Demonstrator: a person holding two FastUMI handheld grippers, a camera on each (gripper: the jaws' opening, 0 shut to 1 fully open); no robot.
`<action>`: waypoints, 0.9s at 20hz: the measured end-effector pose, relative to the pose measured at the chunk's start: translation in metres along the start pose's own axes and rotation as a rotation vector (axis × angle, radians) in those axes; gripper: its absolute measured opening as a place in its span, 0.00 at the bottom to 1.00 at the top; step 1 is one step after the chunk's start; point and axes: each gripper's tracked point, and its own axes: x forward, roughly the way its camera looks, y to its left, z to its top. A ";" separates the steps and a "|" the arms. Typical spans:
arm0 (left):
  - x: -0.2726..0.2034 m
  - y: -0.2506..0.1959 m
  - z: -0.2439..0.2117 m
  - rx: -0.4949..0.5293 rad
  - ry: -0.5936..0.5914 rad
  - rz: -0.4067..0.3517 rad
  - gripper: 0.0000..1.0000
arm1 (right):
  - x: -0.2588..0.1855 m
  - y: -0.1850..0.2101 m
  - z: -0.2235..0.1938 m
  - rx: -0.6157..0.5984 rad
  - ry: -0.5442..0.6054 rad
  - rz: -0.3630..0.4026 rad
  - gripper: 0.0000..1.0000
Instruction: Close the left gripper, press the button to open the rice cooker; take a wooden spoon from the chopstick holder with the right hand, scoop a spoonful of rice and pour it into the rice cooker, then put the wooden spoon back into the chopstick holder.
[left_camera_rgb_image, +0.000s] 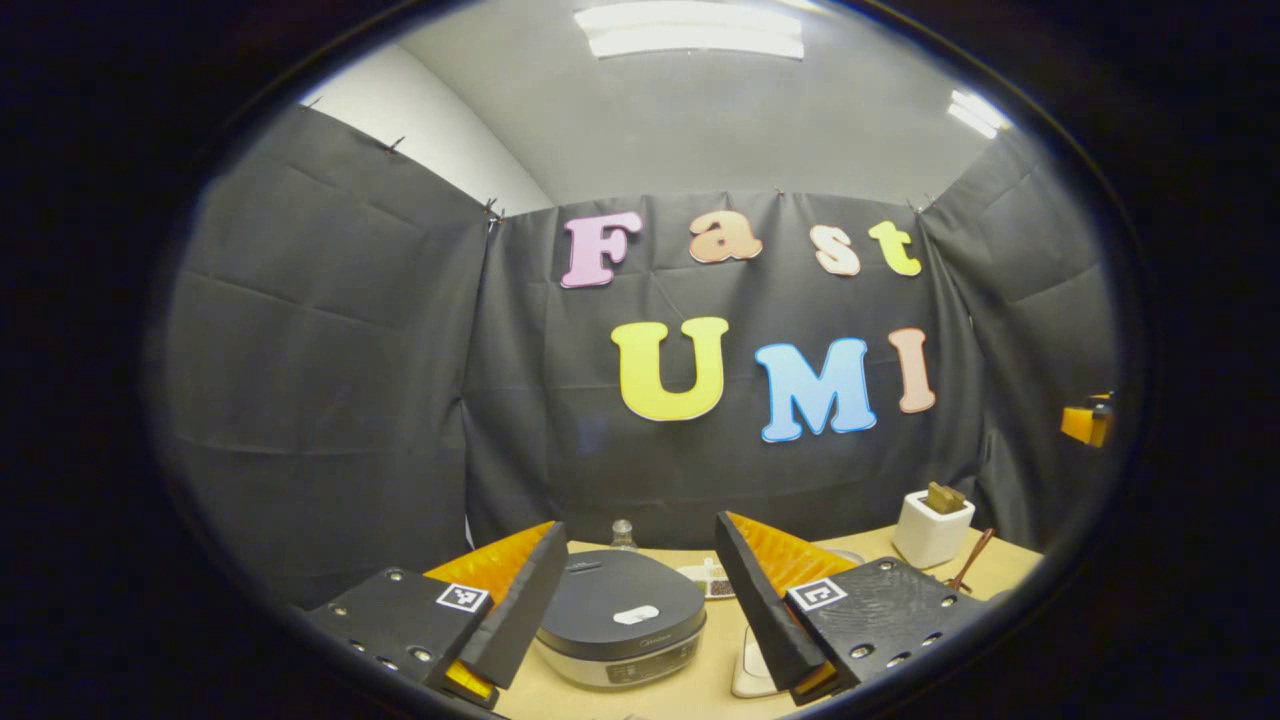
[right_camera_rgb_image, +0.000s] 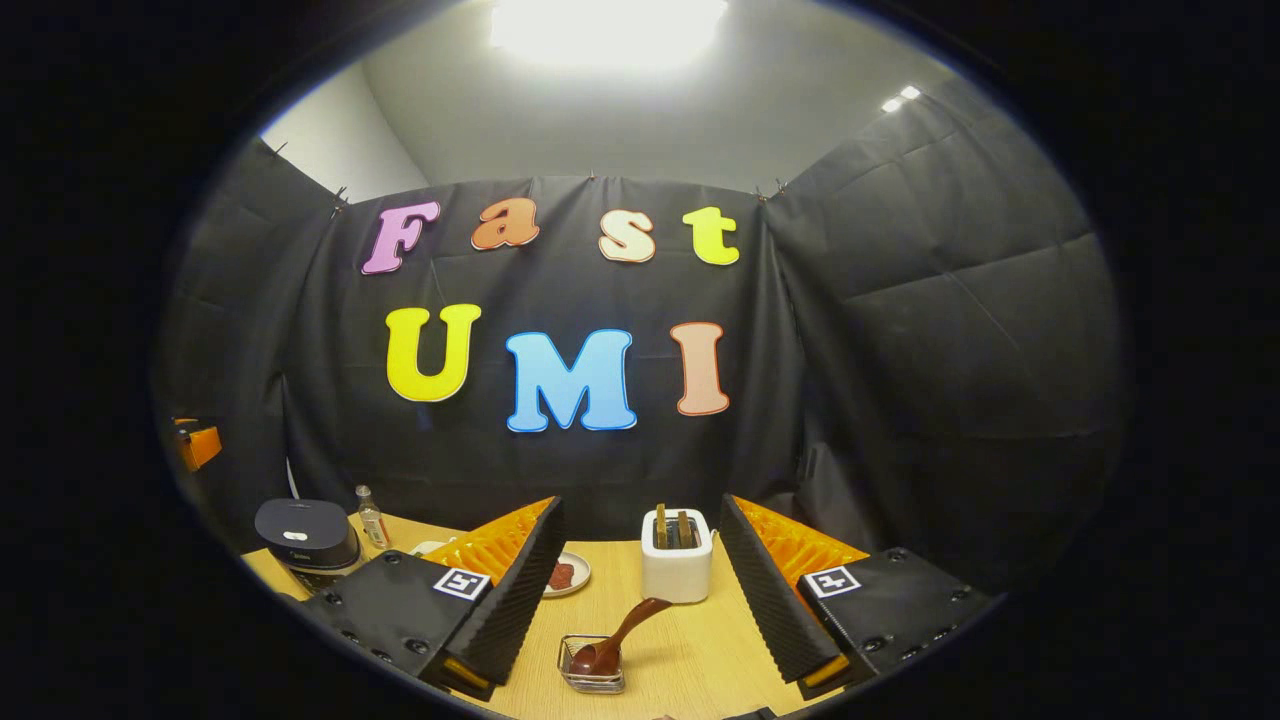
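The rice cooker stands with its dark lid down, a pale button on top. My left gripper hangs open just before and above it, one finger on each side of the cooker. In the right gripper view the cooker sits far left. The wooden spoon leans bowl-down in a small wire chopstick holder on the table. My right gripper is open above it, touching nothing. The spoon's handle shows at the right of the left gripper view.
A white block with wooden pieces in its slots stands behind the spoon. A small plate with reddish-brown contents and a little bottle sit near the cooker on the wooden table. A white flat object lies right of the cooker.
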 end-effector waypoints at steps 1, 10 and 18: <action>0.000 0.000 0.000 0.001 -0.002 0.001 0.92 | 0.000 -0.001 0.000 -0.002 0.000 -0.001 0.98; -0.002 -0.014 0.003 -0.026 0.001 0.017 0.93 | 0.000 -0.024 0.003 -0.007 -0.010 0.005 0.98; -0.008 -0.026 0.005 0.003 0.004 0.070 0.82 | 0.006 -0.051 -0.002 -0.013 -0.026 0.044 0.93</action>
